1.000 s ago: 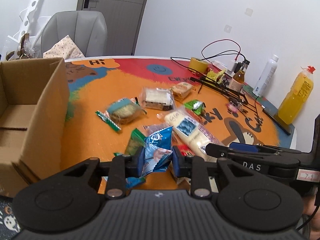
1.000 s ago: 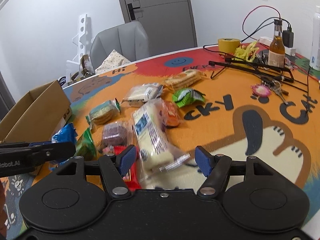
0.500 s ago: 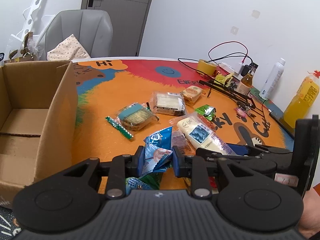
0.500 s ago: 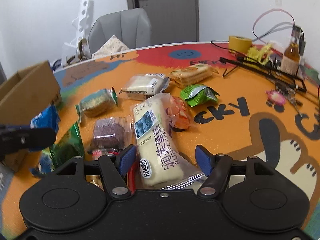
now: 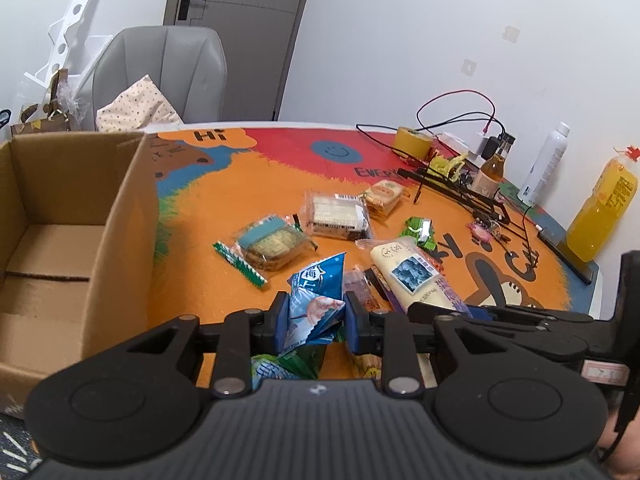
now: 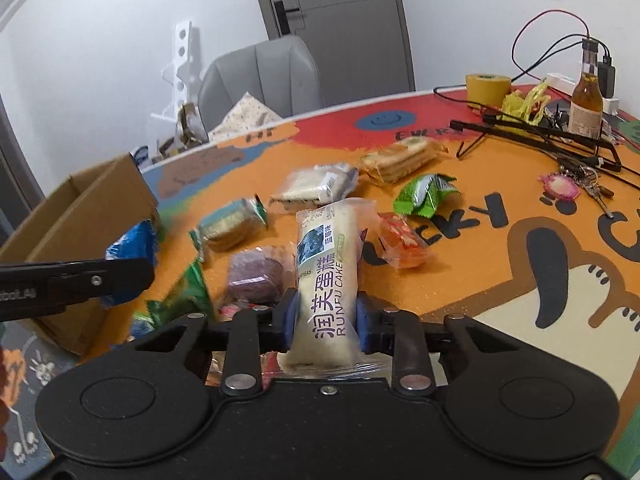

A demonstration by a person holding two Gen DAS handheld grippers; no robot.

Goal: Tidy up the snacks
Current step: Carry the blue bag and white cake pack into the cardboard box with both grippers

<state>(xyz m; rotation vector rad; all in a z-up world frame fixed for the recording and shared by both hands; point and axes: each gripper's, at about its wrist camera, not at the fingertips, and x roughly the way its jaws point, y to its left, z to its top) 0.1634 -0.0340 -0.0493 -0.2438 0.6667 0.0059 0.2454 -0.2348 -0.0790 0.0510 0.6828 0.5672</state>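
Since the earlier frame, right gripper (image 6: 326, 316) jaws are closing on the white cake pack (image 6: 328, 268), which lies lengthwise between the pads, far end over the orange table mat (image 6: 460, 280); left gripper (image 5: 316, 320) stays clamped on the blue snack packet (image 5: 318, 304), beside the cardboard box (image 5: 120, 240)

White walls (image 5: 400, 40). Grey door (image 5: 236, 20) with a dark handle at 12 o'clock. Grey padded chair (image 5: 172, 68) just behind the table (image 5: 192, 240), holding a dotted cushion (image 5: 136, 104). White perforated rack (image 5: 68, 28) at 10 o'clock. Patterned dark floor (image 6: 36, 364) at 8 o'clock. Even indoor light.
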